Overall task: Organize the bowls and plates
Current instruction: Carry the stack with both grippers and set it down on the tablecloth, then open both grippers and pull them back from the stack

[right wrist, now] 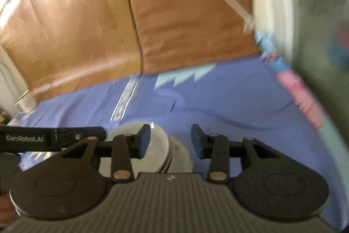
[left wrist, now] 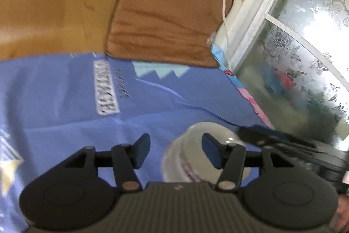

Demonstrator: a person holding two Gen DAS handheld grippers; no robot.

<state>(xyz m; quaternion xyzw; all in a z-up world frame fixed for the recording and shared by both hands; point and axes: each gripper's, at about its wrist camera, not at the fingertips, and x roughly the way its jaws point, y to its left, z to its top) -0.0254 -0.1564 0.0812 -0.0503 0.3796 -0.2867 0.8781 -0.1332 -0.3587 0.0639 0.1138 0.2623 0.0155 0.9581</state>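
Above the stacked bowls (left wrist: 192, 158), both tongs (left wrist: 176, 151) (right wrist: 170, 143) gape.

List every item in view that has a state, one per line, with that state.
Left claw: open, empty, over the stack.
Right claw: open, empty, beside the stack.
Stack of bowls and plates: piled together on the blue cloth, ungripped.
Blue cloth: spread flat, creased.
Brown cushion: lying flat beyond the cloth.
White cable: hanging loose by the window frame.
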